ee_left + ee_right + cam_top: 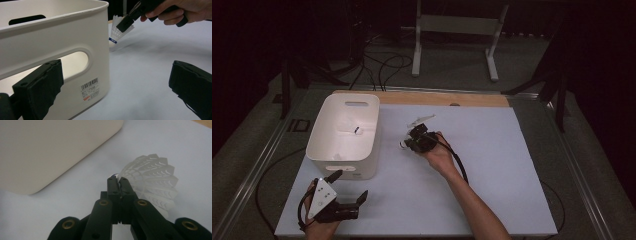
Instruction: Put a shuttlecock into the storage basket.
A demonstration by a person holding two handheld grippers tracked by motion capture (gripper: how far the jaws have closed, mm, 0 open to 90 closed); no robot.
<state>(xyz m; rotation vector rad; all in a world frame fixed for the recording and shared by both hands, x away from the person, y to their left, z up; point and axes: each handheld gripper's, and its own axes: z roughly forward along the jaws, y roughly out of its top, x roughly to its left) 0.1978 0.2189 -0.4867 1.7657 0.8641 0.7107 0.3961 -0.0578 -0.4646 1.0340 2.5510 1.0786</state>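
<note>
The right gripper (pixel 120 182) is pinching its jaws tight on the thin skirt of the white shuttlecock (pixel 152 182), which is fanning out just beyond and beside the jaw tips, low over the counter (pixel 492 165). It is likely featherlight and crushable, so the firmer cork end looks the safer hold. The left gripper (pixel 115 85) is resting with jaws wide and empty, one pad beside the white bin (pixel 57 37).
</note>
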